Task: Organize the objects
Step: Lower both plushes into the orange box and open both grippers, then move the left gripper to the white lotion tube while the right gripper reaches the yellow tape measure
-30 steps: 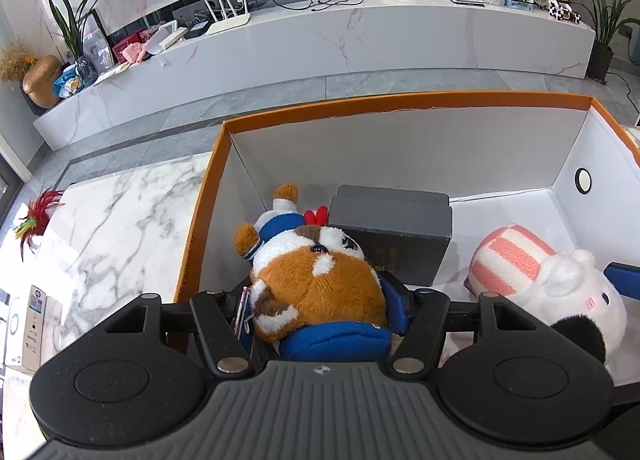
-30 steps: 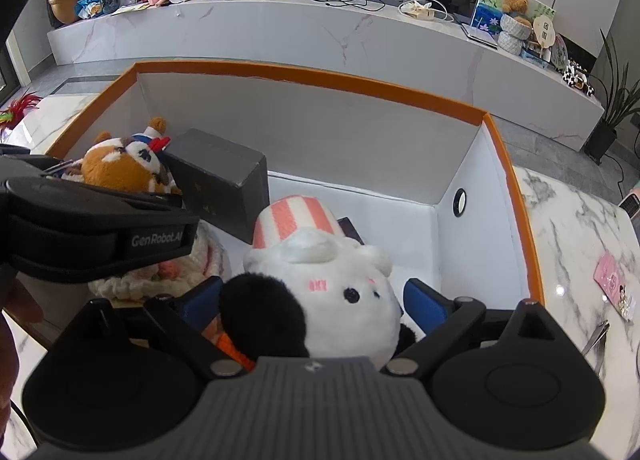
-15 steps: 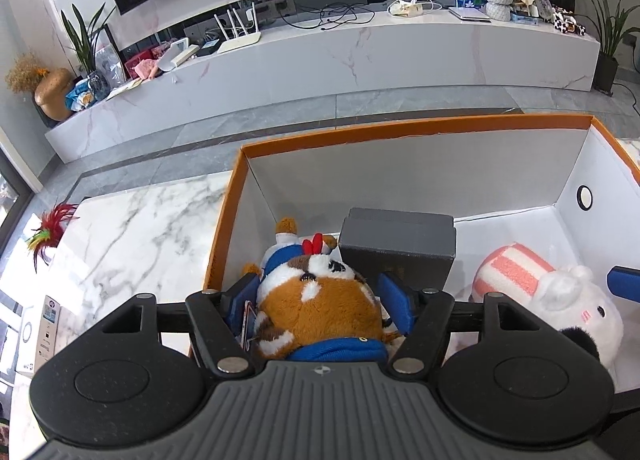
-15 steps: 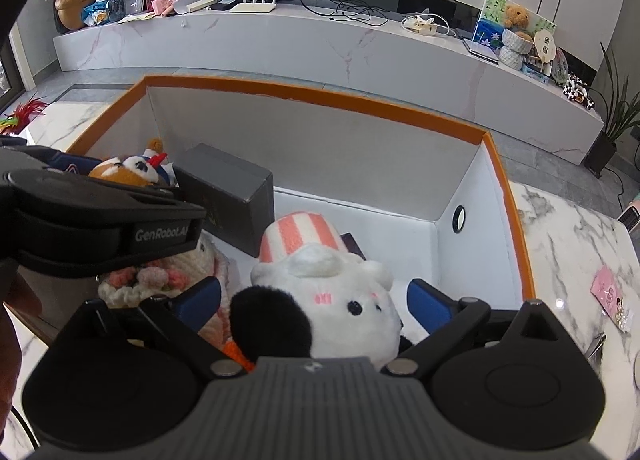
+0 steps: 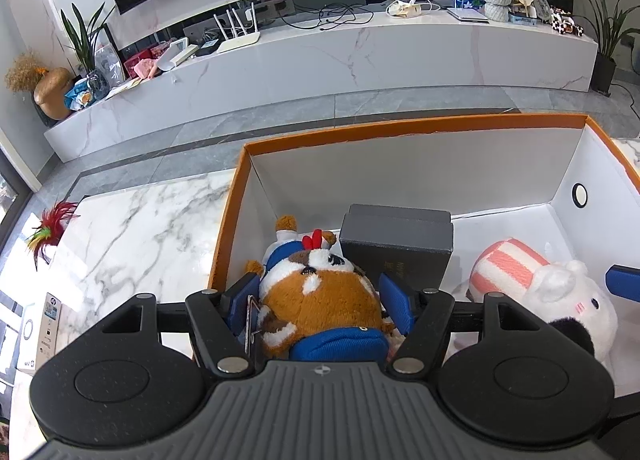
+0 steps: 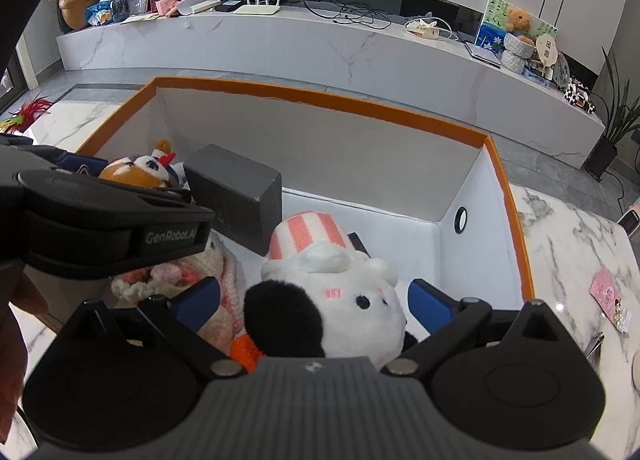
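Nearly done: fox [image 5: 320, 296], cow [image 6: 352, 312] and case [image 5: 396, 252] already in box [image 5: 400, 124], left gripper [image 5: 318, 300] loosely straddling fox, right gripper [image 6: 314, 306] wide around cow, only withdrawal left.

Box [image 5: 420, 127]: matt card, orange rim, smooth white inside. Brown toy [image 5: 324, 292] and white toy [image 6: 352, 308]: fuzzy plush; the white one's pink-striped hat looks knitted. Crochet piece [image 6: 176, 280]: chunky cream yarn. Grey case [image 5: 396, 248]: matt, smooth, looks like card. Tabletop [image 5: 132, 227]: glossy veined marble. Left gripper [image 5: 318, 300] and right gripper [image 6: 314, 300]: matt black plastic, blue textured pads, small shiny metal pins.
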`<move>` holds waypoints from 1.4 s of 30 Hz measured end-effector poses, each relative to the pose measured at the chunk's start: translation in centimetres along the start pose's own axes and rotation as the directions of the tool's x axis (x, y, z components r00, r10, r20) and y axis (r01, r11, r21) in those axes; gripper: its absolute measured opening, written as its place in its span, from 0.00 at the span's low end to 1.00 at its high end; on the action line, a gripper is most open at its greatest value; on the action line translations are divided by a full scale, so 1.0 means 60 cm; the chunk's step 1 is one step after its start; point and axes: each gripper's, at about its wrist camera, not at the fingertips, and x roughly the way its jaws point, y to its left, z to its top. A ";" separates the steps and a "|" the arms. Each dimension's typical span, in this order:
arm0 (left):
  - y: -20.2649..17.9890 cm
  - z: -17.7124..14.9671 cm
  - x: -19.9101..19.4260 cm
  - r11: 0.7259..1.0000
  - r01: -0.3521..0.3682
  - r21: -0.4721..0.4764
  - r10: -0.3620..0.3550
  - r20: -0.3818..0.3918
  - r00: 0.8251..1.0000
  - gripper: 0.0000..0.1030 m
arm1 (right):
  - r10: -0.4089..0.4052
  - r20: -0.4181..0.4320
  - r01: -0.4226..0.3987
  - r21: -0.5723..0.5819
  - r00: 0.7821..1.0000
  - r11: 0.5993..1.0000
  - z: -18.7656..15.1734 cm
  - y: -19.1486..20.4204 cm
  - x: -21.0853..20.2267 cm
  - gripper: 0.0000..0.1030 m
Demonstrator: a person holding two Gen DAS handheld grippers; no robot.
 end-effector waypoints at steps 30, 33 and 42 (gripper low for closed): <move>0.041 -0.174 -0.213 0.984 0.119 0.131 -0.131 0.085 0.988 0.83 | 0.091 0.170 -0.089 -0.020 0.981 0.996 -0.100 -0.067 -0.238 0.98; 0.021 -0.244 -0.213 0.930 0.250 0.268 -0.265 0.019 0.964 0.84 | 0.144 0.144 -0.150 0.026 0.979 0.988 -0.134 -0.098 -0.247 0.98; -0.036 -0.331 -0.151 0.761 0.269 0.590 -0.261 -0.101 0.960 0.84 | 0.174 0.099 -0.189 0.163 0.980 0.968 -0.222 -0.159 -0.243 0.98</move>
